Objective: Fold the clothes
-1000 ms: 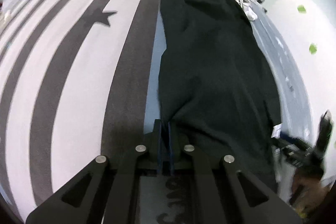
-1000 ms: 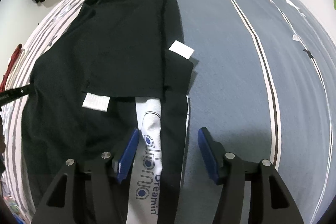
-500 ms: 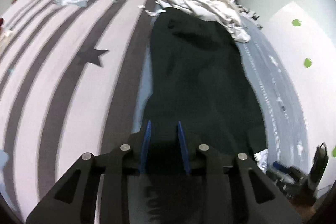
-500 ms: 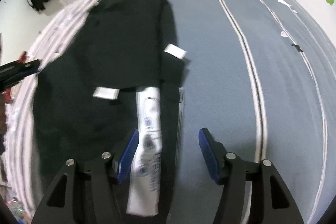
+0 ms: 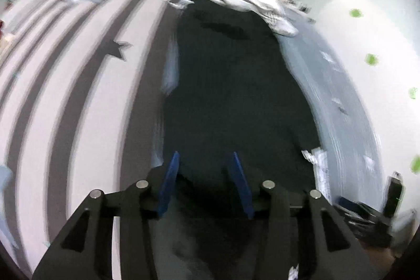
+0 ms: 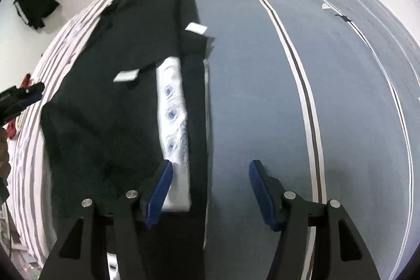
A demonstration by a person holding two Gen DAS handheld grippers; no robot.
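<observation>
Garment point(image 5: 231, 101) beneath parted fingers point(image 5: 169, 175)

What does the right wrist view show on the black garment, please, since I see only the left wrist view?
Observer: A white strip with blue ring prints lies along the black garment near its right edge.
Operator: Is the right gripper holding anything?
Observer: No, the right gripper is open, above the strip's near end and the blue bedsheet.
Operator: Anything else?
Observer: Two small white patches: one left of the strip, another farther up.
</observation>
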